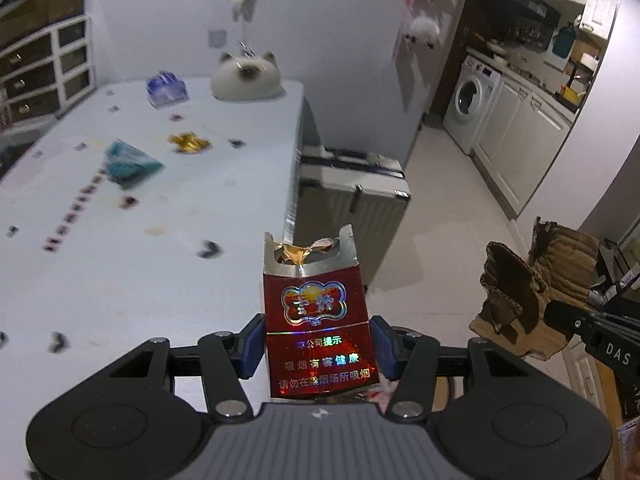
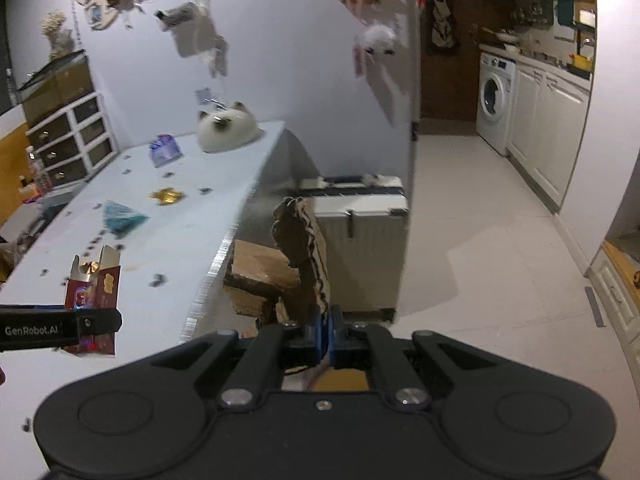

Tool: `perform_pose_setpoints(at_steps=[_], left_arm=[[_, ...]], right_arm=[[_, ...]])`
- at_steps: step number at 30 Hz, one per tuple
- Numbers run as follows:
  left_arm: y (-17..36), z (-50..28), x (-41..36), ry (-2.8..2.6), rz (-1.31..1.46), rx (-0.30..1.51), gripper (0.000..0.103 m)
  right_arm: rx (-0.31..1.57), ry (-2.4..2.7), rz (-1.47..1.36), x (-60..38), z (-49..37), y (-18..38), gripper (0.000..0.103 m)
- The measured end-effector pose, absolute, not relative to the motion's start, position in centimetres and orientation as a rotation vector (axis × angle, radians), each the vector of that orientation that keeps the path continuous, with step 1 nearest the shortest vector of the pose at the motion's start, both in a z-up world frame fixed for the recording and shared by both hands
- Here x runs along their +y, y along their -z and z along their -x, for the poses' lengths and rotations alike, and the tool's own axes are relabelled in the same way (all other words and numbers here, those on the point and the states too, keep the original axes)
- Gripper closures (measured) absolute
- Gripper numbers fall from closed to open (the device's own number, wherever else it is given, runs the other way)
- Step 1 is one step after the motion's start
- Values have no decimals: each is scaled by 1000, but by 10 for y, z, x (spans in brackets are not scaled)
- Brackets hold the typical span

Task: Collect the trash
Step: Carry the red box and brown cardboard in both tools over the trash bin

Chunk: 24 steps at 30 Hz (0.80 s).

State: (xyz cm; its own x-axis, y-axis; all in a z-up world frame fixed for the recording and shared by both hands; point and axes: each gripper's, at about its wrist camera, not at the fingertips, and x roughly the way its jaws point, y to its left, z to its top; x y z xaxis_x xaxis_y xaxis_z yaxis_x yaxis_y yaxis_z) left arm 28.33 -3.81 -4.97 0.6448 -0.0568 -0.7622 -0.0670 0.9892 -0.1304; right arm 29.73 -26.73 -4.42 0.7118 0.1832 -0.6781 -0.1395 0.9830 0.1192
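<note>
My left gripper (image 1: 318, 348) is shut on a red cigarette pack (image 1: 316, 312) with its torn top open, held upright above the white table's (image 1: 120, 280) right edge. The pack also shows in the right wrist view (image 2: 94, 292). My right gripper (image 2: 325, 330) is shut on a torn piece of brown cardboard (image 2: 304, 248), held over the floor beside the table; it also shows in the left wrist view (image 1: 520, 292). On the table lie a teal wrapper (image 1: 130, 164), a gold foil wrapper (image 1: 188, 142) and a blue-purple packet (image 1: 166, 88).
A white cat-shaped object (image 1: 244, 78) sits at the table's far end. A grey suitcase (image 1: 352, 196) stands on the floor by the table. A drawer unit (image 1: 44, 64) is at far left. A kitchen with a washing machine (image 1: 470, 104) lies to the right.
</note>
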Motion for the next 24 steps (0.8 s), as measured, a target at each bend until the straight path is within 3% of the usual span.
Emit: perform_pose_setpoints(at_steps=[12,24], left_arm=[[145,-359,-129,16,166,1109,48],[288,-409,-156,-9,215,1414,48]], right_arm=[[976,-158,-35,-364,-372,142,99],[1198,-262,-16,-355,-423,259,99]])
